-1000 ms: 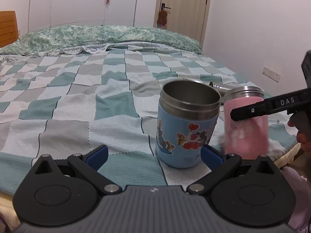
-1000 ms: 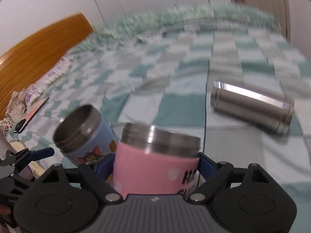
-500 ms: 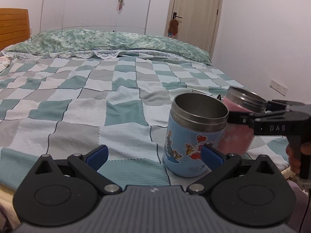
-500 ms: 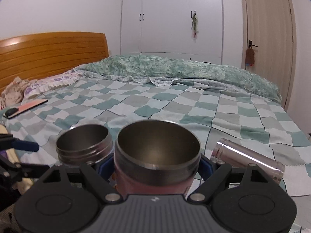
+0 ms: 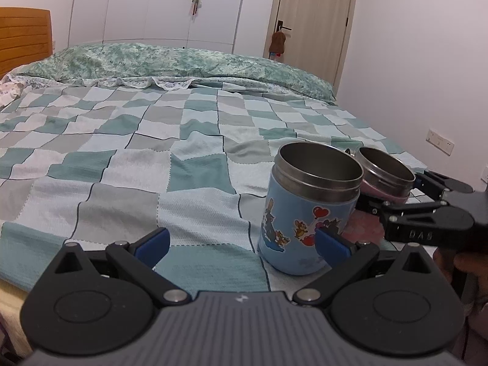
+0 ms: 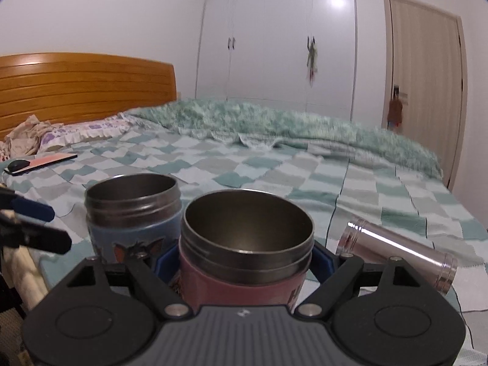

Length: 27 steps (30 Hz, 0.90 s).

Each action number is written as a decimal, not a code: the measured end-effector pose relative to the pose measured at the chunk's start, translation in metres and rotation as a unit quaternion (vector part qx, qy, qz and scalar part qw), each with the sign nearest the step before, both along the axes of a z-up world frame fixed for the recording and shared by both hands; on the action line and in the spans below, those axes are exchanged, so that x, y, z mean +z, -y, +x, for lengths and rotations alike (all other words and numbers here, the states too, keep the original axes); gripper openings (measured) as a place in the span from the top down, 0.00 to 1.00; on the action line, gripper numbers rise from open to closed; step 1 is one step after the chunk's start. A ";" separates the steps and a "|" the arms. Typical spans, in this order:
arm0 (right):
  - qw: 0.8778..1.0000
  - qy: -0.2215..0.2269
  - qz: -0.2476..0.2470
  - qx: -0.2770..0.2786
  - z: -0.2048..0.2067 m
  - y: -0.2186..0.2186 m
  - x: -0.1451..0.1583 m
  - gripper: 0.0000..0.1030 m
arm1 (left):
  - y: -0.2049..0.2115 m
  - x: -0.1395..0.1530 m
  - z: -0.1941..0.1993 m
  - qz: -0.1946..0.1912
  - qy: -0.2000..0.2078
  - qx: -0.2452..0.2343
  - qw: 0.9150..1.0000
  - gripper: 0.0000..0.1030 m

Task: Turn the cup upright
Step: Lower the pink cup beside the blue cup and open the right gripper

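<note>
A pink steel-rimmed cup (image 6: 244, 262) stands upright, mouth up, between my right gripper's (image 6: 244, 263) blue pads, which are shut on it. It also shows in the left wrist view (image 5: 385, 174), right of a blue cartoon cup (image 5: 308, 210) that stands upright on the checked bedspread (image 5: 128, 177). The blue cup also shows in the right wrist view (image 6: 131, 213), just left of the pink one. My left gripper (image 5: 241, 242) is open and empty, low at the bed's near edge, its right pad beside the blue cup.
A steel cylinder flask (image 6: 396, 254) lies on its side on the bed, right of the pink cup. A phone and a dark object (image 6: 39, 163) lie far left near the pillows. A wooden headboard (image 6: 85, 88), wardrobe and door stand behind.
The right gripper has turned the pink cup from tilted to upright and lowered it beside the blue cup. The left gripper has stayed open near the blue cup.
</note>
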State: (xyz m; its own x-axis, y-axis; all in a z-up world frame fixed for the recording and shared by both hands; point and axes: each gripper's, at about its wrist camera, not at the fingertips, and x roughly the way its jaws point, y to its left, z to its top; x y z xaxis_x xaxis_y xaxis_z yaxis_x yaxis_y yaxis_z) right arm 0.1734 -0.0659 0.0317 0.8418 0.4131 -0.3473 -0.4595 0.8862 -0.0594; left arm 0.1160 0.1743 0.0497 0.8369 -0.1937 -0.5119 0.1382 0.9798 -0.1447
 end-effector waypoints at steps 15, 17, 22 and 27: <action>0.997 0.056 0.051 -0.002 -0.039 0.033 0.009 0.01 | 0.027 0.016 -0.034 0.010 0.043 -0.001 0.999 0.00; 0.995 0.077 0.058 -0.007 -0.055 0.045 0.012 0.00 | 0.041 0.020 -0.047 0.012 0.067 -0.002 0.998 0.00; 0.991 0.113 0.068 -0.031 -0.094 0.079 0.009 0.00 | 0.084 0.020 -0.075 0.010 0.119 0.003 0.993 0.00; 0.989 0.123 0.061 -0.061 -0.121 0.108 -0.006 0.00 | 0.119 0.002 -0.090 0.001 0.160 0.011 0.987 0.00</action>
